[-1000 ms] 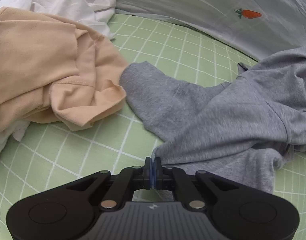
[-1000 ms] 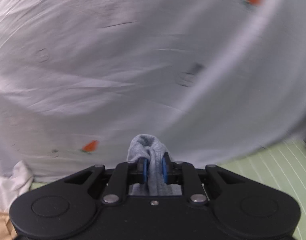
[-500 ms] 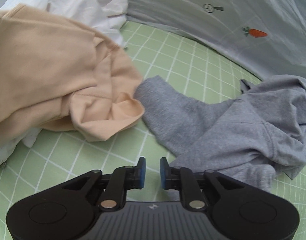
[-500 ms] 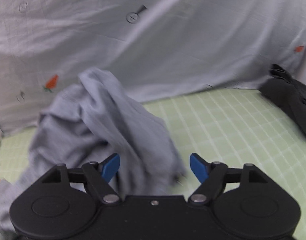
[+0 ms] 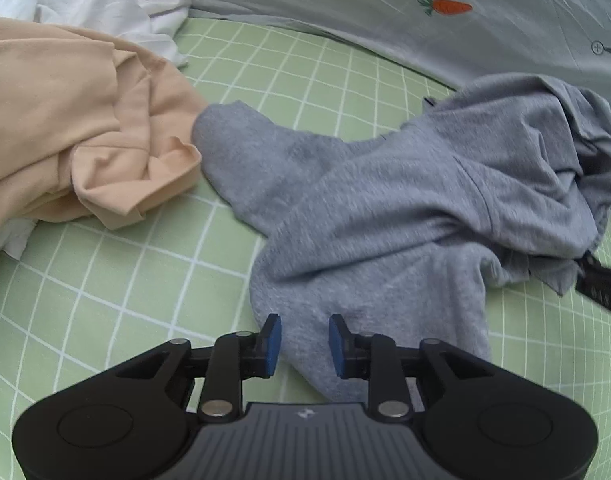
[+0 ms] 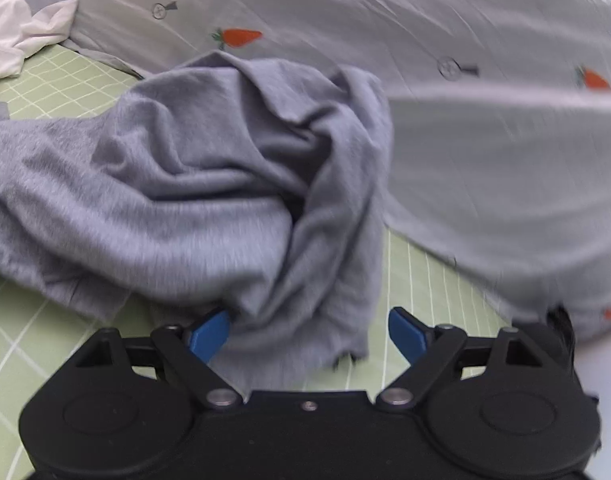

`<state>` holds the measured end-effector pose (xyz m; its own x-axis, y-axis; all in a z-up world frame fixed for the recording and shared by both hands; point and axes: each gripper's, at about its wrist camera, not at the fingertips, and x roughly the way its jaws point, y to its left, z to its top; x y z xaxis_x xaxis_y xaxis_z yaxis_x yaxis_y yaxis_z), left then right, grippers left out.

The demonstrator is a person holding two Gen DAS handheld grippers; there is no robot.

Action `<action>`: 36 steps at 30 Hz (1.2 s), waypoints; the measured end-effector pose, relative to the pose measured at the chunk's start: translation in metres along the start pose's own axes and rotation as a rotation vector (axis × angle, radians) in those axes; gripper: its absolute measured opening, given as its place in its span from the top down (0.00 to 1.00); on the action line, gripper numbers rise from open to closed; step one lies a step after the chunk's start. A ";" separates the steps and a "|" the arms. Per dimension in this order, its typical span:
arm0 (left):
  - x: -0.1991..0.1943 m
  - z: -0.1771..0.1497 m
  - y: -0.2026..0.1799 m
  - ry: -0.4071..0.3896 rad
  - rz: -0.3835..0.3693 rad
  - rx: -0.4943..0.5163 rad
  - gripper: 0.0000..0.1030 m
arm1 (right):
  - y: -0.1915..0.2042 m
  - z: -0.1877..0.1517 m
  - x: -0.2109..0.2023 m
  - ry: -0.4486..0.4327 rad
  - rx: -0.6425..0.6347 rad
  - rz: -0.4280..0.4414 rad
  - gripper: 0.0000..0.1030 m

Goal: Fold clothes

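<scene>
Left wrist view: left gripper (image 5: 301,340), jaws apart and holding nothing, low over the near end of the grey garment (image 5: 405,216), with grey cloth lying between its blue pads (image 5: 274,338). The garment lies crumpled across the green checked sheet (image 5: 105,280) of the bed, 1 sleeve-like end reaching left until it meets the beige garment (image 5: 77,120), the bulk heaped at right. White clothes (image 5: 105,4) lie at far left, and a grey carrot-print sheet (image 5: 445,8) rises along the far side. Right wrist view: right gripper (image 6: 309,334), jaws spread wide and empty, directly before the bunched right end of the same garment (image 6: 209,184); the left pad (image 6: 209,334) touches or nearly touches a fold, which cannot be told through the blur. The carrot-print sheet (image 6: 485,152) fills the far and right side. Step in hand, as judged: garment laid on the bed but unsorted, no fold made, both grippers placed to take hold. Next move calls for closing each pair of jaws on a single edge, not a bunch of layers, then drawing the cloth flat, clear of the beige garment.
</scene>
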<state>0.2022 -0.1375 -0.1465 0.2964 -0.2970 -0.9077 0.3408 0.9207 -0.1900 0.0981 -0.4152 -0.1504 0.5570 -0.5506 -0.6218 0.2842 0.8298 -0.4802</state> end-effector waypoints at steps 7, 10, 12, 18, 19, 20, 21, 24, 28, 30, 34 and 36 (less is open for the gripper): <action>0.006 0.004 -0.006 0.010 0.012 0.008 0.73 | -0.027 0.021 0.056 0.080 0.122 0.066 0.30; 0.008 0.008 -0.007 0.010 0.019 0.010 0.72 | -0.040 0.021 0.071 0.134 0.220 0.115 0.71; 0.010 0.010 -0.010 0.008 0.022 0.010 0.73 | -0.048 0.018 0.075 0.159 0.286 0.137 0.76; 0.018 0.014 -0.022 0.001 0.026 0.039 0.73 | -0.065 -0.015 0.056 0.239 0.477 0.173 0.82; 0.018 0.015 -0.024 -0.001 0.025 0.043 0.73 | -0.064 -0.023 0.049 0.255 0.505 0.176 0.82; 0.018 0.015 -0.025 -0.003 0.023 0.047 0.73 | -0.062 -0.032 0.039 0.270 0.520 0.175 0.82; 0.019 0.016 -0.027 -0.004 0.021 0.050 0.73 | -0.060 -0.040 0.029 0.285 0.533 0.174 0.82; 0.017 0.015 -0.031 -0.008 0.014 0.063 0.73 | -0.043 -0.068 -0.008 0.334 0.532 0.163 0.82; 0.012 0.010 -0.033 -0.008 0.005 0.077 0.73 | -0.024 -0.104 -0.056 0.387 0.535 0.121 0.81; 0.008 0.005 -0.033 -0.008 0.001 0.077 0.72 | -0.020 -0.107 -0.068 0.381 0.500 0.073 0.73; -0.007 -0.008 -0.030 -0.013 0.000 0.066 0.67 | -0.018 -0.096 -0.092 0.315 0.430 -0.035 0.43; -0.016 -0.018 -0.028 -0.018 -0.004 0.058 0.64 | -0.019 -0.084 -0.108 0.251 0.418 -0.063 0.37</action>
<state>0.1721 -0.1538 -0.1337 0.3107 -0.3056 -0.9000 0.3926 0.9036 -0.1713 -0.0332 -0.3794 -0.1265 0.3383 -0.5633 -0.7538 0.6289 0.7312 -0.2642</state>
